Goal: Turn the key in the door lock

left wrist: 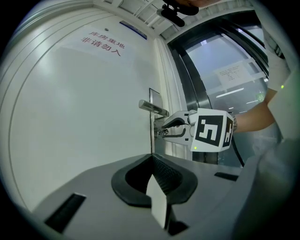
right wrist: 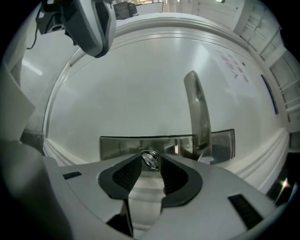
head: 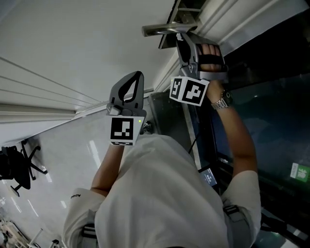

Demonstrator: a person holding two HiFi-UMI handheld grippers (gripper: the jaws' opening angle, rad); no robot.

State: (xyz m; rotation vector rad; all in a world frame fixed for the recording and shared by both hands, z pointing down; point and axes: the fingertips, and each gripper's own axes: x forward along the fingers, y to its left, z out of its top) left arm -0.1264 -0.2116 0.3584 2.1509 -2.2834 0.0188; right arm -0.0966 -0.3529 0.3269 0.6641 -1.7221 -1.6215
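Note:
A metal key [right wrist: 150, 159] sticks out of the steel lock plate [right wrist: 122, 146] on the white door, below the lever handle [right wrist: 197, 112]. My right gripper [right wrist: 151, 162] stands open at the lock, with the key head between its fingertips and a gap on each side. In the head view it [head: 184, 41] reaches the plate under the handle [head: 164, 30]. From the left gripper view, the right gripper [left wrist: 165, 130] sits at the key [left wrist: 161, 133]. My left gripper [head: 137, 76] hangs shut and empty, back from the door [left wrist: 152, 158].
The white door [left wrist: 84, 103] carries red lettering [left wrist: 101, 43]. A dark glass panel [head: 276, 97] and its frame run along the door's right side. An office chair [head: 19, 164] stands on the shiny floor at far left. A door closer [left wrist: 173, 11] sits overhead.

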